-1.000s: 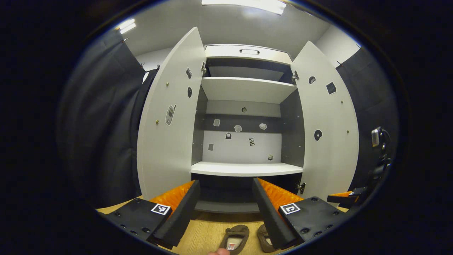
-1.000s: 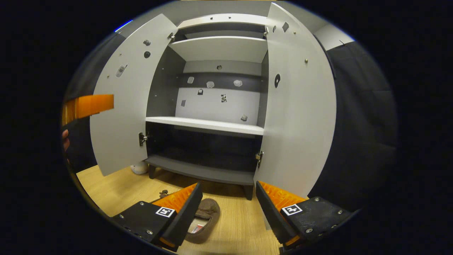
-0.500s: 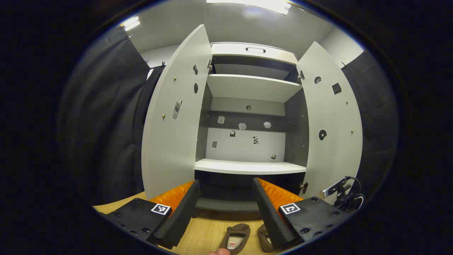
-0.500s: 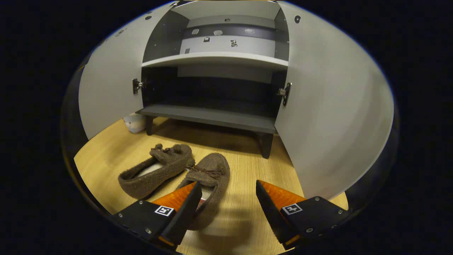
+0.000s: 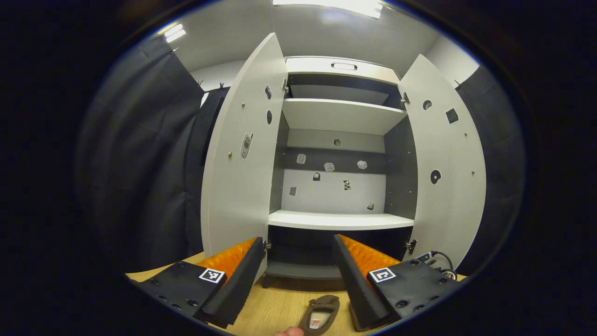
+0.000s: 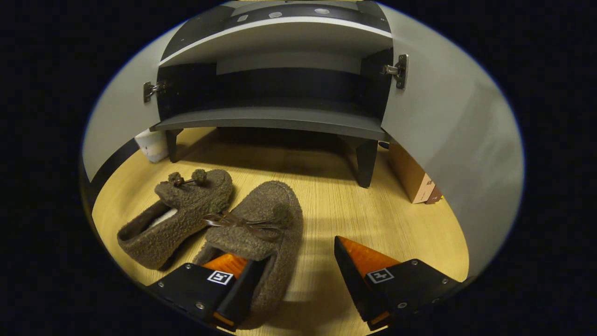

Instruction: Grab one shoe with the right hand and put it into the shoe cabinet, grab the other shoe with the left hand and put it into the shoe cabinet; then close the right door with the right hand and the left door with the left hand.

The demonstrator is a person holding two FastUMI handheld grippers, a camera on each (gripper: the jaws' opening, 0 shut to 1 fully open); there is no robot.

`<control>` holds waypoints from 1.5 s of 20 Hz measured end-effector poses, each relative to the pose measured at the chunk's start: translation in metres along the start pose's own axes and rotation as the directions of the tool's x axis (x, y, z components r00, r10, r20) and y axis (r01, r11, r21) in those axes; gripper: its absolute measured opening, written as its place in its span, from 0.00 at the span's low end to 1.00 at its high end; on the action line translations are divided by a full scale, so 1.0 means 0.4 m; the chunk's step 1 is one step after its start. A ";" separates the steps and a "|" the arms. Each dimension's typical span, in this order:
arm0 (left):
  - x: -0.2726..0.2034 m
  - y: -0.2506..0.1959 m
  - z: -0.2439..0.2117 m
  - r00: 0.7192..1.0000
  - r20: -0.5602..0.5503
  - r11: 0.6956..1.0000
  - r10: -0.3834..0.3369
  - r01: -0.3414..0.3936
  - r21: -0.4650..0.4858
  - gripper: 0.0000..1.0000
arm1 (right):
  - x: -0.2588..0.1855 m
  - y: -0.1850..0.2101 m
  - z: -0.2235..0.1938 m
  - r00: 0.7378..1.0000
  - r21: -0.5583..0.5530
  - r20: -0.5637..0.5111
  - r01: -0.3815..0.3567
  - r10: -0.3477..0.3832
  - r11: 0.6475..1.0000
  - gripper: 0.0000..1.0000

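Two brown slippers on the floor, cabinet doors wide open

Two fuzzy brown shoes lie side by side on the wooden floor in front of the shoe cabinet. In the right gripper view, the right gripper is low over the nearer shoe; its jaws are apart, with one finger reaching into the shoe's opening and the other finger over bare floor beside it. Whether the inner finger touches the lining cannot be told. The other shoe, with pompoms on its toe, lies just beside the first, touching it near the bow. A small brown box stands on the floor under the right door.

In the left gripper view, the left gripper is held higher and faces the cabinet front, its jaws apart and gripping nothing. Both the left door and the right door stand open, showing a white shelf and stickers on the back panel. One shoe shows on the floor between the left gripper's fingers. Part of the right gripper's body and cable shows at the lower right.
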State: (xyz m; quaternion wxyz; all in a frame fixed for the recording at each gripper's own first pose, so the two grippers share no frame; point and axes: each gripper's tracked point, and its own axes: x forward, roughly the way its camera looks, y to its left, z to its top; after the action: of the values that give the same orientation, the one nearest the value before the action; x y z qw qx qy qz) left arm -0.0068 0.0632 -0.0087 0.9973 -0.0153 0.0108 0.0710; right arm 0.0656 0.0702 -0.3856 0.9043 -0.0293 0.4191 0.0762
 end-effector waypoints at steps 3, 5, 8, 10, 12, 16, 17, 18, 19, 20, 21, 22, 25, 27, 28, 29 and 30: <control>0.004 -0.003 -0.001 1.000 -0.003 1.000 -0.003 0.003 0.007 0.96 | 0.029 0.023 -0.009 0.998 0.064 -0.004 -0.066 0.066 0.996 0.81; 0.006 -0.001 0.000 1.000 0.001 1.000 0.001 -0.001 0.003 0.96 | 0.034 0.042 -0.009 0.992 0.132 0.018 -0.129 0.127 0.983 0.67; 0.008 -0.009 -0.001 1.000 0.002 1.000 -0.007 0.007 -0.009 0.99 | 0.044 0.050 -0.003 0.989 0.131 0.044 -0.148 0.143 0.980 0.37; 0.006 -0.017 -0.005 1.000 -0.002 1.000 -0.013 0.013 -0.013 0.97 | 0.034 0.038 0.008 0.991 0.128 0.063 -0.123 0.116 0.984 0.26; 0.006 -0.018 -0.007 1.000 -0.003 1.000 -0.015 0.015 -0.016 0.97 | 0.029 0.019 0.011 0.994 0.111 0.078 -0.088 0.080 0.990 0.08; 0.002 -0.023 -0.011 1.000 -0.004 1.000 -0.019 0.019 -0.017 0.96 | -0.024 0.060 0.017 0.985 0.114 0.082 -0.163 0.154 0.980 0.06; 0.002 -0.021 -0.013 1.000 -0.004 1.000 -0.018 0.018 -0.016 0.96 | -0.039 0.053 0.034 0.985 0.100 0.109 -0.144 0.133 0.985 0.06; 0.004 -0.022 -0.011 1.000 -0.003 1.000 -0.018 0.018 -0.018 0.99 | -0.064 0.047 0.053 0.985 0.083 0.131 -0.125 0.114 0.989 0.06; 0.004 -0.022 -0.011 1.000 -0.004 1.000 -0.020 0.020 -0.020 0.99 | -0.094 0.043 0.071 0.983 0.072 0.154 -0.107 0.095 0.992 0.06; 0.004 -0.021 -0.012 1.000 -0.007 1.000 -0.020 0.020 -0.021 0.96 | -0.134 0.038 0.096 0.981 0.070 0.182 -0.088 0.074 0.994 0.06; 0.007 -0.020 -0.016 1.000 -0.009 1.000 -0.022 0.022 -0.023 0.99 | -0.171 0.032 0.123 0.974 0.068 0.219 -0.068 0.051 0.995 0.06; 0.006 -0.020 -0.016 1.000 -0.009 0.999 -0.022 0.022 -0.025 0.99 | -0.208 0.032 0.148 0.968 0.061 0.248 -0.054 0.037 0.997 0.06; 0.010 -0.019 -0.021 0.999 -0.014 0.999 -0.029 0.028 -0.036 0.99 | -0.341 0.047 0.265 0.934 0.032 0.356 -0.054 0.039 0.998 0.06; 0.012 -0.020 -0.026 0.999 -0.016 0.999 -0.030 0.029 -0.043 0.97 | -0.388 0.058 0.368 0.910 0.040 0.411 -0.076 0.053 0.996 0.06; 0.013 -0.021 -0.028 0.999 -0.015 0.998 -0.034 0.033 -0.045 0.96 | -0.399 0.060 0.432 0.897 0.053 0.438 -0.082 0.051 0.995 0.06; 0.014 -0.020 -0.029 0.999 -0.014 0.999 -0.033 0.032 -0.041 0.99 | -0.402 0.054 0.504 0.877 0.073 0.478 -0.083 0.039 0.994 0.06; 0.016 -0.018 -0.031 0.999 -0.014 0.999 -0.031 0.030 -0.034 0.97 | -0.400 0.045 0.589 0.855 0.095 0.518 -0.080 0.019 0.992 0.06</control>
State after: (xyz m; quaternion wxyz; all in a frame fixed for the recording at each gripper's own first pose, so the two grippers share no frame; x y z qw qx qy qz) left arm 0.0001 0.0566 -0.0209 0.9978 -0.0329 0.0164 0.0558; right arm 0.1382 0.0973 -0.1111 0.9814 0.0541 0.1659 0.0805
